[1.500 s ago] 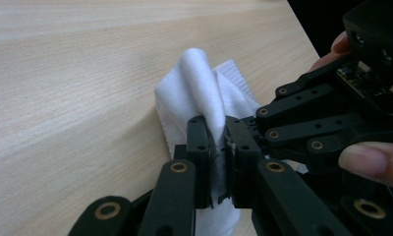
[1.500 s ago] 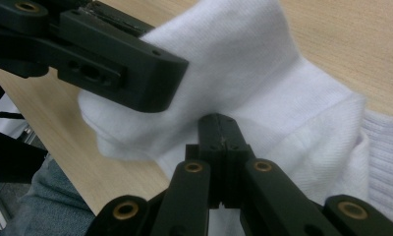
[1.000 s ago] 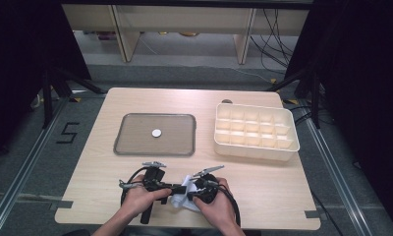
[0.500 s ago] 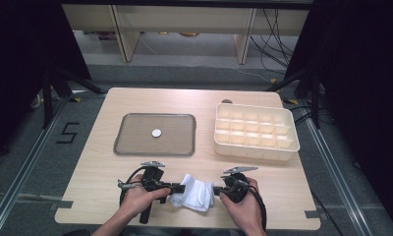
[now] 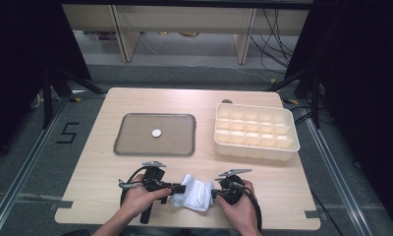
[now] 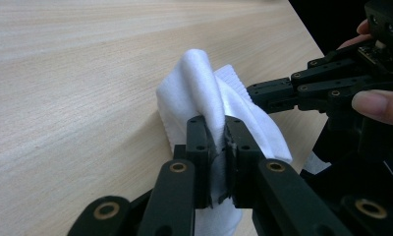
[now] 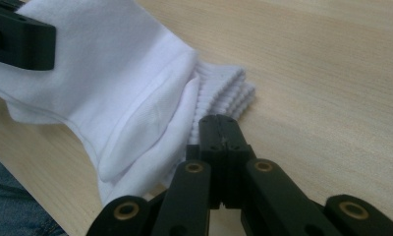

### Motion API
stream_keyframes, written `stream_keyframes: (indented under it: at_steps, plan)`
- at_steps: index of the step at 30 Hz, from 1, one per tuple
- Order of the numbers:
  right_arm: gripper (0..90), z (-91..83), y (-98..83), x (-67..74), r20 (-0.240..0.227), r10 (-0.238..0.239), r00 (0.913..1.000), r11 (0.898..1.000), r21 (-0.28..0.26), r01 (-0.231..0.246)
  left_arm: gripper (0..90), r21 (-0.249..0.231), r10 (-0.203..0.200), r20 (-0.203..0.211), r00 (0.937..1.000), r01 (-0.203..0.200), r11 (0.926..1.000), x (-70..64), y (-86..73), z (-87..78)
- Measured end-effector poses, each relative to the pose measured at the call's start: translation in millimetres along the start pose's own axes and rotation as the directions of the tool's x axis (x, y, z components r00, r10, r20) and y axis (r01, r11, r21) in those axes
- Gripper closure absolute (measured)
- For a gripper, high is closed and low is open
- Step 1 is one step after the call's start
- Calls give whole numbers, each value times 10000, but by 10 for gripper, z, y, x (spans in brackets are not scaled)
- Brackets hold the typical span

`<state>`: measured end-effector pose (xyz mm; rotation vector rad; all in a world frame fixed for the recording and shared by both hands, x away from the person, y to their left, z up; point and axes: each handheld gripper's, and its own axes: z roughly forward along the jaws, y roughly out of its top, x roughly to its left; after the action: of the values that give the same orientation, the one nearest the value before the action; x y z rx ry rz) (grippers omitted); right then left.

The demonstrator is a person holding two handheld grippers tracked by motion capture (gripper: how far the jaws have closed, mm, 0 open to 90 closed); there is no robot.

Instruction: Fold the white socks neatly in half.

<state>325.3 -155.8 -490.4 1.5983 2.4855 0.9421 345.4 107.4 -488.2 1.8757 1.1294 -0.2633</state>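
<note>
White sock (image 5: 197, 192) held between the two claws, low over the near edge of the table (image 5: 283, 177).
The left claw (image 6: 219, 147) is closed on a fold of the sock; the right claw (image 7: 219, 135) has its jaws together at the ribbed cuff, probably pinching it; pull gently and level, so the cloth does not slip; the table edge is just behind both hands; the tray (image 5: 130, 147) and the compartment box (image 5: 256, 147) stand well ahead, with bare wood between.

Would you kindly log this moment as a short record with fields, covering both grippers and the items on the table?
Left gripper: shut on the white sock
Right gripper: shut, jaws together beside the sock's ribbed cuff; grip on it not clear
Tray: holds a small white disc
Compartment box: looks empty
Table: light wood
</note>
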Motion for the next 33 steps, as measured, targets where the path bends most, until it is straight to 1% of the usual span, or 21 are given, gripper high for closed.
stream_keyframes:
  at_steps: [4, 6, 7, 9, 10, 11, 12, 14, 15, 17, 18, 19, 20, 21, 23, 25, 28, 29, 31, 32, 33]
  plan:
    - [900, 9, 4, 7, 68, 10, 10000, 10000, -47, -10, 817, 24, 78, 146, 9999, -78, 10000, -6, 10, 7]
    - [900, 22, 4, 20, 143, 30, 9999, 10000, -26, -30, 817, -46, 51, 53, 10000, -51, 10000, -24, 11, 9]
    - [900, 22, 1, 20, 41, -76, 10000, 10000, -22, 76, 817, -83, 98, -39, 9999, -99, 9999, -31, 13, 11]
    - [900, 33, -7, 36, 83, -1, 10000, 10000, -57, 1, 817, -88, 105, -36, 9999, -105, 9999, -39, 12, 14]
    - [900, 37, -11, 36, 57, -57, 10000, 10000, -43, 57, 818, -88, 112, -51, 9999, -113, 9999, -41, 10, 16]
    - [900, 45, -15, 47, 103, 35, 9999, 10000, -58, -34, 818, -15, 139, 162, 9998, -139, 9999, -29, 13, 15]
    - [900, 50, -15, 48, 214, 7, 9998, 10000, -56, -6, 818, -20, 139, 175, 9998, -139, 9999, -27, 13, 14]
    - [900, 54, -18, 58, 130, -21, 9999, 9997, -238, 24, 818, -41, 89, 140, 9999, -88, 10000, -31, 13, 9]
    - [900, 47, -14, 61, 30, -106, 9999, 9999, -130, 106, 818, -41, 92, 141, 9999, -91, 10000, -31, 14, 8]
    - [900, 65, -14, 82, 69, -93, 9999, 9999, -131, 94, 819, -54, 121, 142, 9998, -120, 9999, -30, 17, 8]
    - [900, 71, -16, 93, 111, -167, 9998, 9995, -274, 170, 819, -66, 116, 137, 9998, -115, 9999, -33, 17, 11]
    - [900, 76, -6, 87, -57, -206, 9998, 9998, -49, 205, 819, -87, 99, 131, 9999, -98, 9999, -35, 16, 14]
    - [900, 75, -6, 94, -41, -268, 9996, 9996, -112, 268, 819, -38, 135, 177, 9998, -134, 9999, -33, 18, 13]
    - [900, 85, -2, 110, 23, -137, 9999, 9999, -73, 137, 818, -87, 120, 148, 9998, -119, 9999, -38, 17, 16]
    - [900, 85, 7, 112, -24, -221, 9998, 9997, -54, 221, 819, -89, 135, 164, 9998, -133, 9999, -41, 19, 16]
    - [900, 98, 12, 118, 52, -301, 9995, 9994, -185, 302, 819, -76, 142, 157, 9998, -141, 9999, -43, 18, 17]
    - [900, 106, 21, 130, 142, -304, 9994, 9994, -185, 306, 819, -55, 135, 154, 9998, -134, 9999, -40, 18, 15]
    - [900, 103, 27, 124, -50, -344, 9994, 9994, -94, 344, 819, -64, 137, 153, 9998, -136, 9999, -41, 18, 17]
    - [900, 108, 29, 127, -38, -316, 9995, 9995, -84, 316, 819, -72, 159, 149, 9998, -158, 9998, -44, 18, 23]
    - [900, 112, 26, 136, 82, -288, 9996, 9993, -215, 290, 819, -31, 173, 164, 9997, -173, 9998, -45, 20, 24]
    - [900, 115, 25, 138, 85, -293, 9995, 9993, -225, 295, 819, -25, 177, 186, 9997, -177, 9998, -47, 21, 29]
